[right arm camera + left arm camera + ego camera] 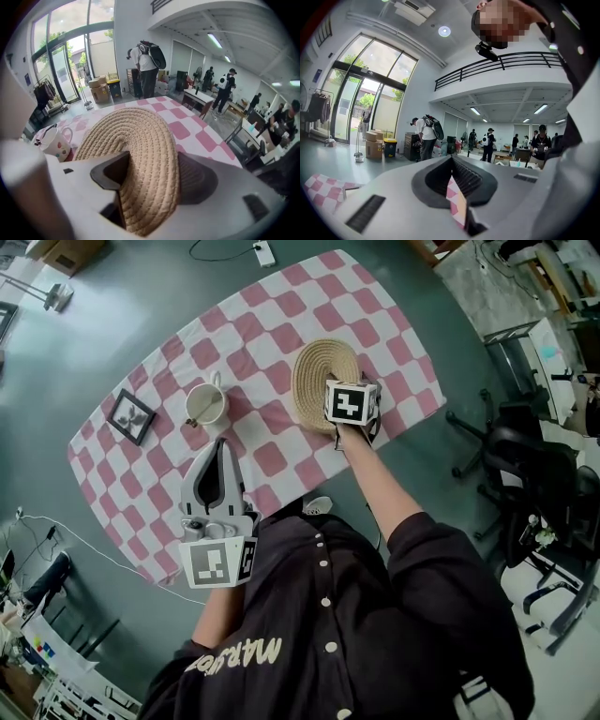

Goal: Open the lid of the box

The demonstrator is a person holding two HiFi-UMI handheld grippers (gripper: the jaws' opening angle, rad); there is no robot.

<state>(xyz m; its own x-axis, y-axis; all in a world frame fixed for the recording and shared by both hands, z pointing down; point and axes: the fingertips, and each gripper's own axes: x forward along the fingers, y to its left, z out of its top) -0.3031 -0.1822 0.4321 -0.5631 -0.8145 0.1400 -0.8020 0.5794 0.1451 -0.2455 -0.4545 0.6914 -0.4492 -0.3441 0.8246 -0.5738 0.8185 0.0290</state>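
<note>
The worktop (281, 324) is covered by a pink-and-white checked cloth, and the round lid of coiled tan rope (317, 379) is toward its right side. It does not lie flat. The side nearest the person is raised, so the lid tilts up from the cloth. The lid hides whatever is under it, and I cannot make out the body of the box.

The right tool (152, 161) reaches down steeply onto that raised edge. Seen along its jaws, they stand wide with the thick rope rim filling the gap between them, touching both sides, so it has hold of the lid.

The left tool (221, 444) hangs near the front edge of the worktop, well apart from the lid and pointing almost level across the cloth. Its two long fingers come together at the tips and nothing is caught in them.

Left of the lid, close by but not touching, stands a white mug with coloured dots (206, 404). Farther left, near the cloth's edge, lies a small black-framed picture (131, 416).

Beyond the worktop, a person with a dark backpack (147, 61) stands by stacked cardboard boxes (99, 89).
</note>
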